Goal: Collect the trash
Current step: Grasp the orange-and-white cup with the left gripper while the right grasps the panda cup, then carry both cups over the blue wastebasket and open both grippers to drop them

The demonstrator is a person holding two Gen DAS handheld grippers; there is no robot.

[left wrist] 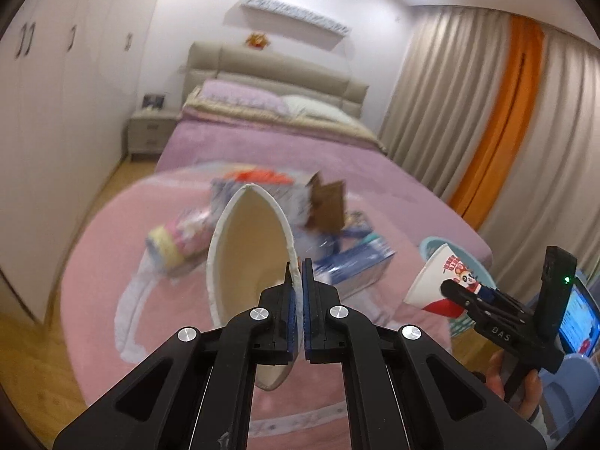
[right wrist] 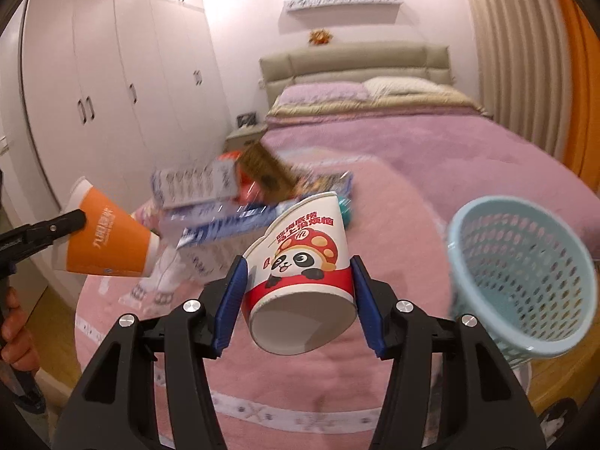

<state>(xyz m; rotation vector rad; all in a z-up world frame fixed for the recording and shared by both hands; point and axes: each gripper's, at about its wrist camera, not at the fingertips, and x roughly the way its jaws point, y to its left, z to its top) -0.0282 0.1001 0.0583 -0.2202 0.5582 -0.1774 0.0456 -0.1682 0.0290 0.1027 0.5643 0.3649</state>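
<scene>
Orange cup's (right wrist: 108, 242) wall between left jaws; panda cup (right wrist: 303, 273) between right

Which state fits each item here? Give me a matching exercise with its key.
Items:
1. orange paper cup
2. panda paper cup
3. blue mesh basket
4. brown card packet

States:
A. empty, standing beside the pink rug
B. pinched by its wall in the left hand-held gripper
C. lying in the litter pile
D. clamped across its body in the right hand-held gripper

Pairs: 1-B, 2-D, 3-A, 4-C
</scene>
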